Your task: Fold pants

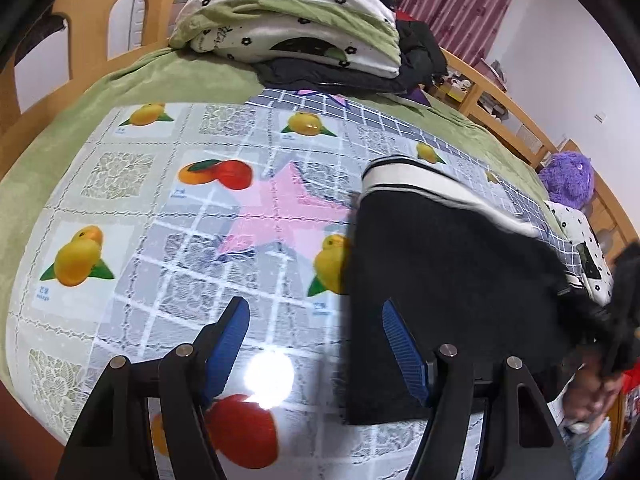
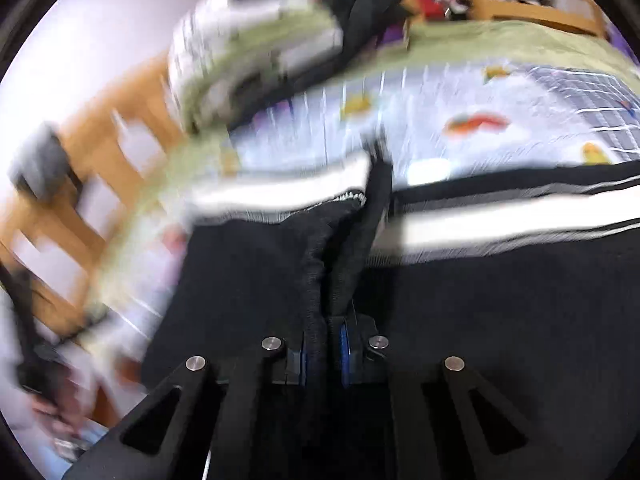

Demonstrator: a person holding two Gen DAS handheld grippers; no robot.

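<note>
Black pants (image 1: 448, 280) with white side stripes lie on the fruit-print cloth (image 1: 168, 208) that covers the bed. My left gripper (image 1: 316, 320) hovers open above the cloth, its right blue finger over the pants' left edge, nothing between its pads. In the blurred right wrist view the pants (image 2: 500, 280) fill the lower half. My right gripper (image 2: 324, 344) is shut on a raised ridge of the black fabric, pinched between its blue pads. The white stripes (image 2: 480, 224) run across just beyond the ridge.
A stack of folded quilts and dark clothes (image 1: 296, 28) sits at the far end of the bed. Wooden bed rails (image 1: 512, 112) run along the sides. A purple plush toy (image 1: 568, 176) rests at the right. A person's hand (image 1: 600, 392) shows at the right edge.
</note>
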